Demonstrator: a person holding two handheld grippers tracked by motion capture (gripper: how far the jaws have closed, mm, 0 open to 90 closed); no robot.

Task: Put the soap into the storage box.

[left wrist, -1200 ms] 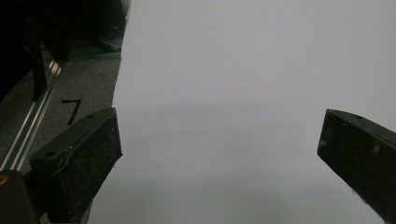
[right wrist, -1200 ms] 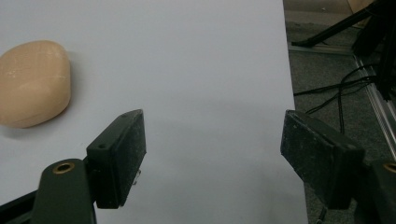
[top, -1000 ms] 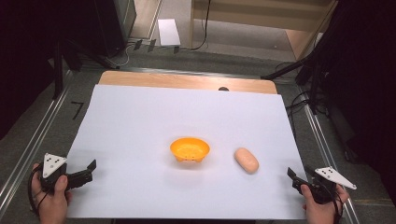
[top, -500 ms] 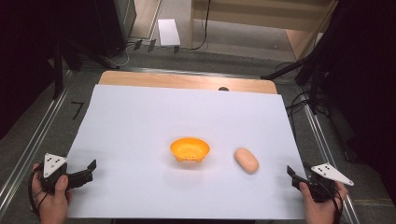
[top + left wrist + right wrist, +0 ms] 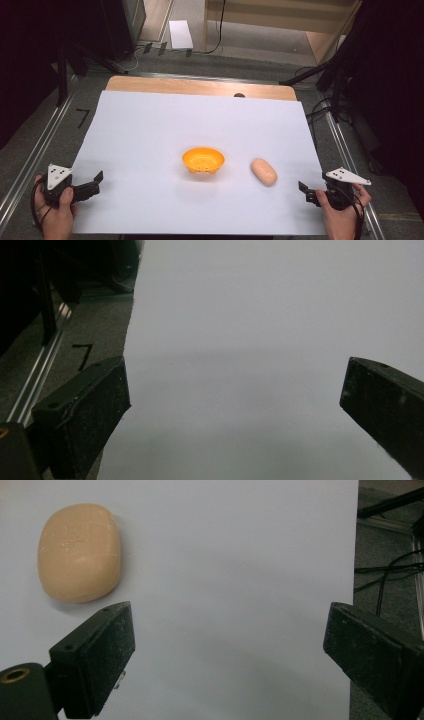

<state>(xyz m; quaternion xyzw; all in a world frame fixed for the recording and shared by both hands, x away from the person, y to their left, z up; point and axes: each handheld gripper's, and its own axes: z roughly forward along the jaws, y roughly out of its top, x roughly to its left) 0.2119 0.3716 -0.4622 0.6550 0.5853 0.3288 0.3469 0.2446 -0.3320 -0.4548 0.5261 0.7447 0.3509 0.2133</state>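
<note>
Hidden or cut off: in the right gripper view the far jaw is cut by the frame's right edge; in the left gripper view both jaws run off the bottom, and only blank paper is seen ahead of them.
Hard to make out: small marks inside the orange plastic bowl (image 5: 203, 159) are too small to be read in the high view.
Task's thing: a pale peach, rounded oblong soft lump (image 5: 263, 171), lying flat on the white paper sheet (image 5: 150, 130).
Place: just right of the bowl and apart from it, near the right gripper (image 5: 305, 191).
Long axis: in the high view it is laid diagonally, from far-left to near-right, the nearer end pointed toward the right gripper.
Right gripper: its jaws are opening, spread wide, nothing between them; the lump (image 5: 80, 552) is seen beyond the left jaw, untouched.
Left gripper (image 5: 98, 181): jaws released, wide apart over bare paper at the sheet's near left corner.
</note>
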